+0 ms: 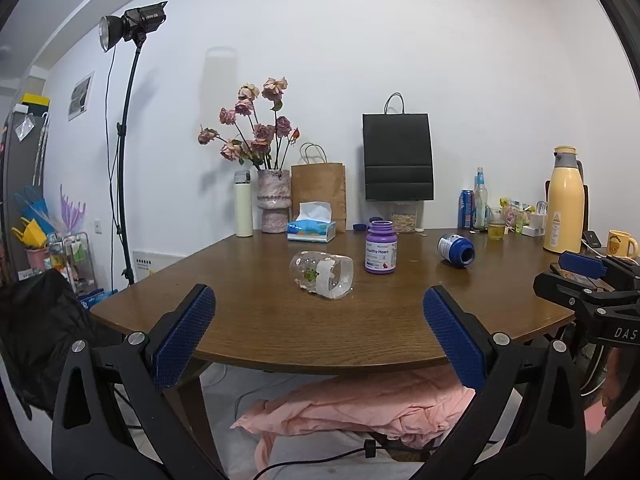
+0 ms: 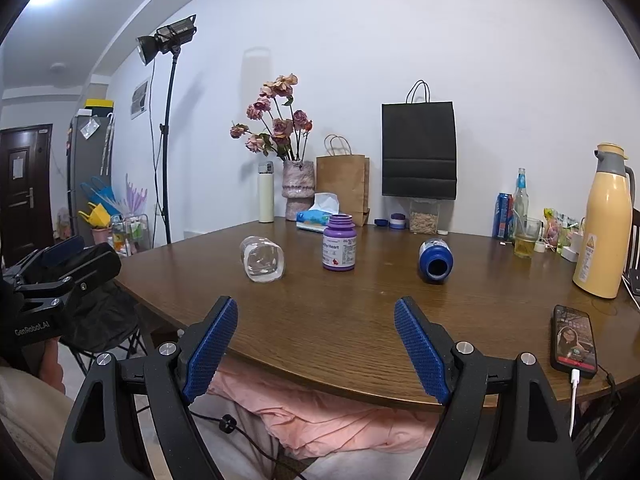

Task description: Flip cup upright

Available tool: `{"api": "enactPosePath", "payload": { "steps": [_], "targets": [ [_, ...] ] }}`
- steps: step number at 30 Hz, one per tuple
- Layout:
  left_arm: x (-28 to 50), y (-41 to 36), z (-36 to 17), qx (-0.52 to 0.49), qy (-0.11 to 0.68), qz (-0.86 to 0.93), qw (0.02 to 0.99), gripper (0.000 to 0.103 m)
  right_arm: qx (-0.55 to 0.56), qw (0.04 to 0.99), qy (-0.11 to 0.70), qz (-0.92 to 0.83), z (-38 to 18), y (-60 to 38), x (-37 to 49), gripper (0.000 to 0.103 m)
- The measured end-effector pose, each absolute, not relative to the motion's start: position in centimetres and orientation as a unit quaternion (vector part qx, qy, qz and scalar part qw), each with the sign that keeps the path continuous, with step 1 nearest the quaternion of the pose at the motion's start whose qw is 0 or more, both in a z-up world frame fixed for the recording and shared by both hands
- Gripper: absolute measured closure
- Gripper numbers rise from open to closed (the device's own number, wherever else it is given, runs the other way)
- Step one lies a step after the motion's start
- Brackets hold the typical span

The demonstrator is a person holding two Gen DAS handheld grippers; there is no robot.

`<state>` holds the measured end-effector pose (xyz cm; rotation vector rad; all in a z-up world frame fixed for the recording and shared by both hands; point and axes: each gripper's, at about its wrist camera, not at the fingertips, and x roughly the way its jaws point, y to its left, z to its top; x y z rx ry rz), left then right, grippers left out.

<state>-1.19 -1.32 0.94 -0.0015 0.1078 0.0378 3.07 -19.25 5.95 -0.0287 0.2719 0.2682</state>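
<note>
Cup (image 1: 322, 275) sideways — tongs (image 1: 318, 312) apparently clear.

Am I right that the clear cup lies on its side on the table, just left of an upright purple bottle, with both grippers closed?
Not quite: both grippers are open. The left gripper and right gripper show spread jaws in their own wrist views. The clear cup does lie on its side, left of the upright purple bottle.

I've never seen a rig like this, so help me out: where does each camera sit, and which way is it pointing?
Left wrist view: sits on the left claw, open, low before the table edge, facing the wall; the right claw shows at right.
Right wrist view: sits on the right claw, open, facing the same way; the left claw shows at left.
Shared: the tipped clear cup, purple bottle, and tipped blue bottle.
</note>
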Motion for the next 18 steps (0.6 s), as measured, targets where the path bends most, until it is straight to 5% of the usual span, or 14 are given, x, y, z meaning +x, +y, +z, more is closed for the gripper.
{"api": "enactPosePath", "payload": {
  "steps": [18],
  "targets": [
    [-0.99, -1.24, 0.8, -0.001, 0.054, 0.019, 0.998, 0.0, -0.014, 0.982, 0.135, 0.133, 6.01, -19.31, 3.13, 0.018]
  ]
}}
